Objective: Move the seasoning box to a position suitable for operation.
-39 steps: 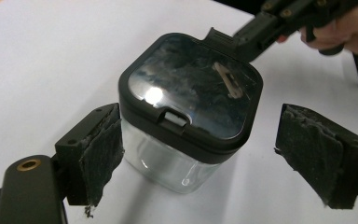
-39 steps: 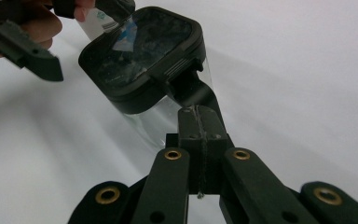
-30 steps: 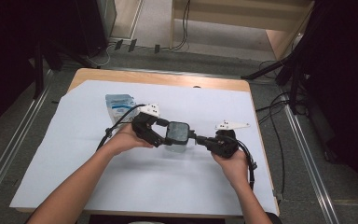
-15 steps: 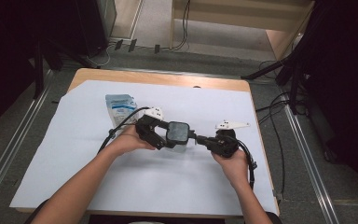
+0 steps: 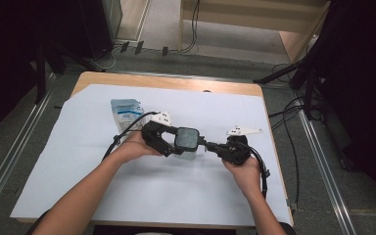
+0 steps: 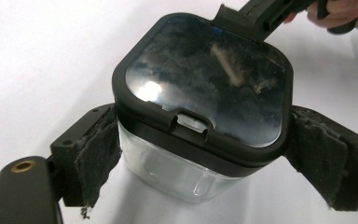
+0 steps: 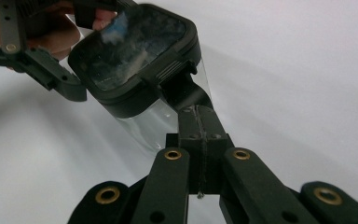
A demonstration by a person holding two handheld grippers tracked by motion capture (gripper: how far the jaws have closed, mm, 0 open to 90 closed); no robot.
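Gripping the jar (image 6: 200,154) by its clear walls, the left gripper (image 5: 169,142) had one padded finger (image 6: 93,149) pressed on each side, just under the black lid (image 6: 205,79), with the front latch (image 6: 191,122) facing back between them. A blue-and-white packet (image 5: 126,110) lay beyond that hand on the white sheet (image 5: 78,186). To the right, the right gripper (image 5: 206,145) was fully closed, its tips meeting at the lid's hinge edge; whether they pinched a tab there could not be told. Doing this step well probably meant keeping the left squeeze firm and low on the walls, so the lid stayed free, while the right worked only the lid's edge and kept the jar from twisting.
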